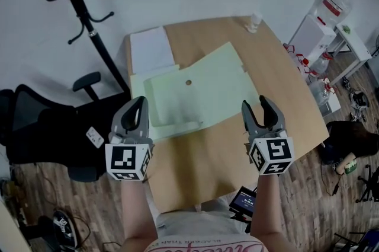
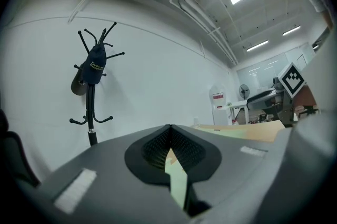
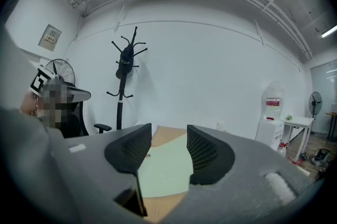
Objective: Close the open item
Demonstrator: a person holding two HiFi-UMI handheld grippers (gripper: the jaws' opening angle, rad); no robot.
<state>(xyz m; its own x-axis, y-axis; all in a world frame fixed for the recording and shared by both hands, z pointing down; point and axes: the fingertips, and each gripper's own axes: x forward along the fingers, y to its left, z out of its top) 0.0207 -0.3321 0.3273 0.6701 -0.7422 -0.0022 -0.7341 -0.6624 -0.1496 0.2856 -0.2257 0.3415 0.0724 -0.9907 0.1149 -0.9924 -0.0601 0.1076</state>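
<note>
Your left gripper, jaws together, overlaps the green folder's left edge; right gripper gapes empty beside it.

The right tongs stood with their dark ribbed jaws apart, gripping nothing, framing a pale green flat paper folder on the light wooden surface, a black coat stand against the white wall beyond.

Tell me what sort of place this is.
Probably an office or a lab workroom: a wooden desk, a black office chair beside it and a water dispenser by the white wall.
</note>
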